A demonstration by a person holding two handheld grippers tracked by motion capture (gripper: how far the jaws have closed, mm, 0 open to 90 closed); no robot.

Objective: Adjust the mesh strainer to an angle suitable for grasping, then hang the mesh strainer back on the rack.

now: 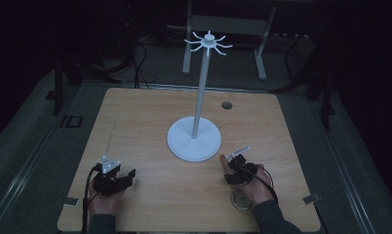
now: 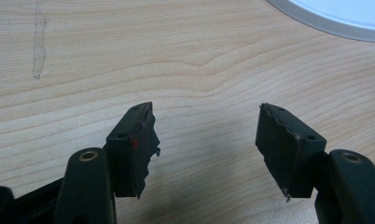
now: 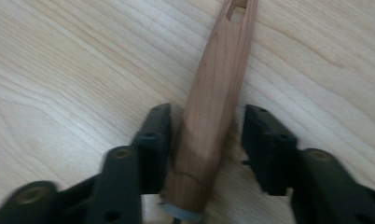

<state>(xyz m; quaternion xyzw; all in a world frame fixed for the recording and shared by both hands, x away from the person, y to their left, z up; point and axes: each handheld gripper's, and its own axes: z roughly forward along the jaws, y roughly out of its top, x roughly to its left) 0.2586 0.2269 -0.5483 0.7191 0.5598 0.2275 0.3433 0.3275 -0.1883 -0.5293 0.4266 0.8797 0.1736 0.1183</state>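
Note:
A wooden utensil handle [image 3: 218,79] with a hole near its far end lies flat on the table between the jaws of my right gripper [image 3: 206,112]. The jaws stand open on either side of it, with a small gap at the right jaw. In the high view the handle's tip [image 1: 225,160] pokes out ahead of the right gripper [image 1: 232,168], and a round head [image 1: 241,200] shows beside the hand. My left gripper [image 1: 129,174] rests low over bare wood at the near left, open and holding nothing [image 2: 206,112].
A white stand [image 1: 200,97] with a ring of hooks [image 1: 208,43] on top rises from a round base [image 1: 194,141] at the table's middle; its rim [image 2: 316,21] lies beyond the left gripper. A small dark hole [image 1: 226,105] marks the tabletop behind it.

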